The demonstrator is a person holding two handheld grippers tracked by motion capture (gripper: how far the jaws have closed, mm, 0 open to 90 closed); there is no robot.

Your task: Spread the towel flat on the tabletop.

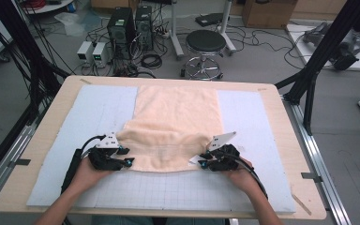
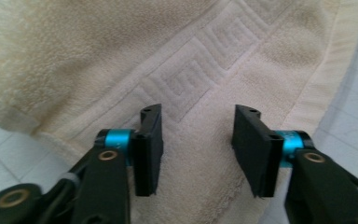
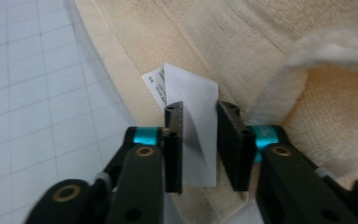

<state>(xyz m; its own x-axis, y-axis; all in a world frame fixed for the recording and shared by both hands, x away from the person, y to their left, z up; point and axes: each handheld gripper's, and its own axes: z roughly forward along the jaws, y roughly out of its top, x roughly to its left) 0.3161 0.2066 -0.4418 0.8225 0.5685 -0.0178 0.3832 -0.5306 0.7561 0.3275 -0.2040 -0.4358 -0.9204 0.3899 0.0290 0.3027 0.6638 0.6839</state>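
Grippers sit at the near corners of the towel [image 1: 176, 126], which lies mid-mat [image 1: 98, 112] with its near part bunched. Your left gripper [image 2: 198, 140] has its jaws wide apart over the patterned border; lower it and pinch hem and pile together. Your right gripper [image 3: 200, 140] has its jaws part closed around the white label [image 3: 191, 102], not clamped; reach past it to grab cloth, not just the tag. Then lift both evenly toward the far edge.
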